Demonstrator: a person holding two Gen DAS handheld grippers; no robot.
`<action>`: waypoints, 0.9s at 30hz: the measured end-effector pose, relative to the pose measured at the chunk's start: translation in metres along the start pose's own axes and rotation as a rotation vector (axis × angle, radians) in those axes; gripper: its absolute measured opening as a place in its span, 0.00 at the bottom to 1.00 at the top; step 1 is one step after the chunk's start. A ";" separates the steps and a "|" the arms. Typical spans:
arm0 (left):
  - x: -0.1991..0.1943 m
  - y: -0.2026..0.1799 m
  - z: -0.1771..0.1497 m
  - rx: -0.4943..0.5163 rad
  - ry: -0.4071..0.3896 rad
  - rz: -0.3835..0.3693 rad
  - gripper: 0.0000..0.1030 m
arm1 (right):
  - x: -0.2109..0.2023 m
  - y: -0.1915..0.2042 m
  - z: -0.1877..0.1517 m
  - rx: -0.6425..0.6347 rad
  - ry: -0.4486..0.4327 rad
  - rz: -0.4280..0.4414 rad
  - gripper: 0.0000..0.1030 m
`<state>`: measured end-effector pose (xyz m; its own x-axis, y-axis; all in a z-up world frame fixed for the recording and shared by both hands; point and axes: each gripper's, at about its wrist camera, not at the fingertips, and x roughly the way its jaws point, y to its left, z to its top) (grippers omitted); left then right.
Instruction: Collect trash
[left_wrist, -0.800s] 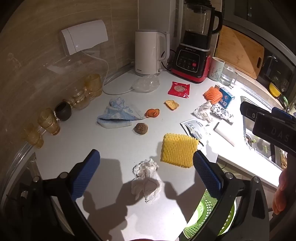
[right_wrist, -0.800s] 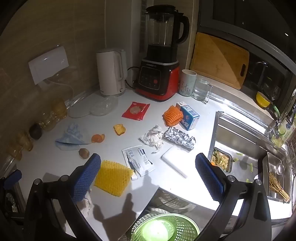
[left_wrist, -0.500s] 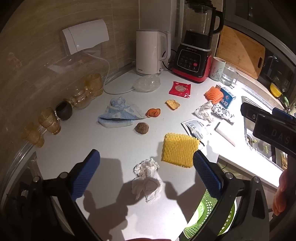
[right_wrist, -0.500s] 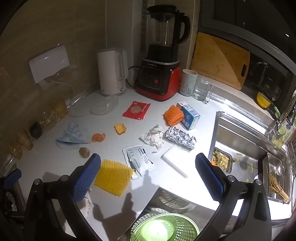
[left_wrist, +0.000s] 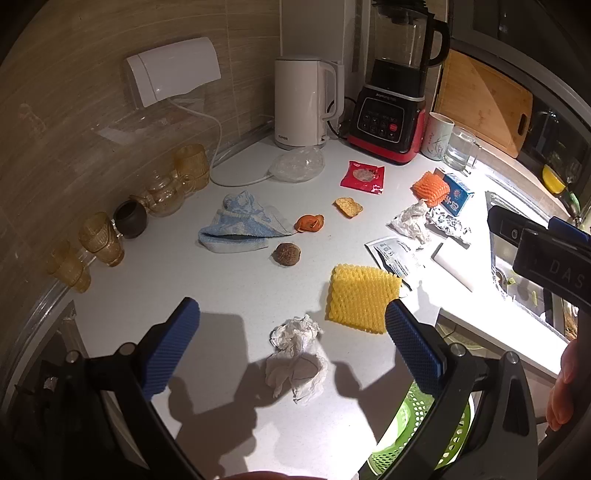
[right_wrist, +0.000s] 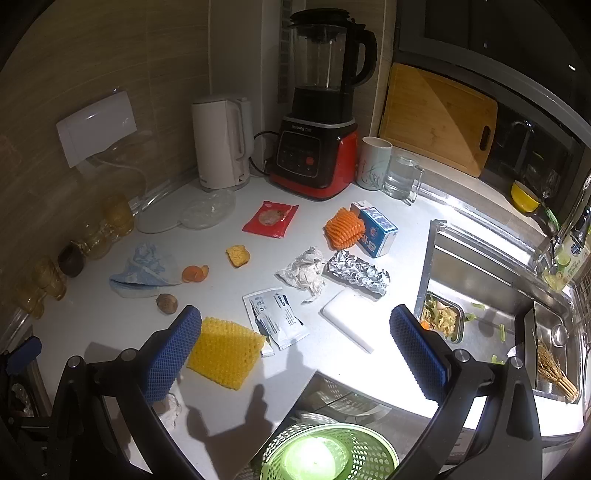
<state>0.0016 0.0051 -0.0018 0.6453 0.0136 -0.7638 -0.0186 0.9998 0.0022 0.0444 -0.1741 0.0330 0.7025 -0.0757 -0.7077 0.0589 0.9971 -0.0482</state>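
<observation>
The white table (left_wrist: 229, 288) spreads out ahead of and below both tongs, littered with trash. Below the table's near edge, under the right tongs (right_wrist: 295, 347), sits a green perforated basket (right_wrist: 332, 454); from the left tongs (left_wrist: 291, 343) it shows under the right-hand finger. Far ahead stand a red-based blender (right_wrist: 314, 147) and a white kettle (right_wrist: 221, 140). A steel sink (right_wrist: 480, 280) lies ahead and to the right of the right tongs.

Both tongs are spread wide with nothing between the pads, hanging above the table and tilted down at it.

A yellow foam net (left_wrist: 364, 297) lies just ahead of the left tongs' right-hand finger, and beside the right tongs' left-hand finger. A crumpled white tissue (left_wrist: 295, 358) lies on the table right between the left tongs' fingers, untouched. Further ahead lie a blue cloth (left_wrist: 240, 229), a printed white sachet (right_wrist: 277, 317), crumpled foil (right_wrist: 356, 273), a red wrapper (right_wrist: 271, 218), a blue carton (right_wrist: 375, 229), an orange foam net (right_wrist: 345, 228), orange peel (left_wrist: 309, 223) and a brown nut-like lump (left_wrist: 286, 254).
</observation>
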 end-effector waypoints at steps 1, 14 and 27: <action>0.000 0.000 0.000 0.001 0.001 0.001 0.94 | 0.000 0.000 0.000 0.000 0.000 0.000 0.98; 0.001 -0.002 -0.003 0.012 0.013 0.002 0.94 | 0.000 -0.002 0.000 0.002 0.004 0.002 0.98; 0.001 -0.004 -0.003 0.013 0.013 0.001 0.94 | 0.001 -0.001 0.001 0.003 0.006 0.003 0.98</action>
<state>0.0000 0.0012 -0.0044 0.6354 0.0148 -0.7720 -0.0091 0.9999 0.0117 0.0456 -0.1755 0.0333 0.6986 -0.0728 -0.7118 0.0591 0.9973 -0.0441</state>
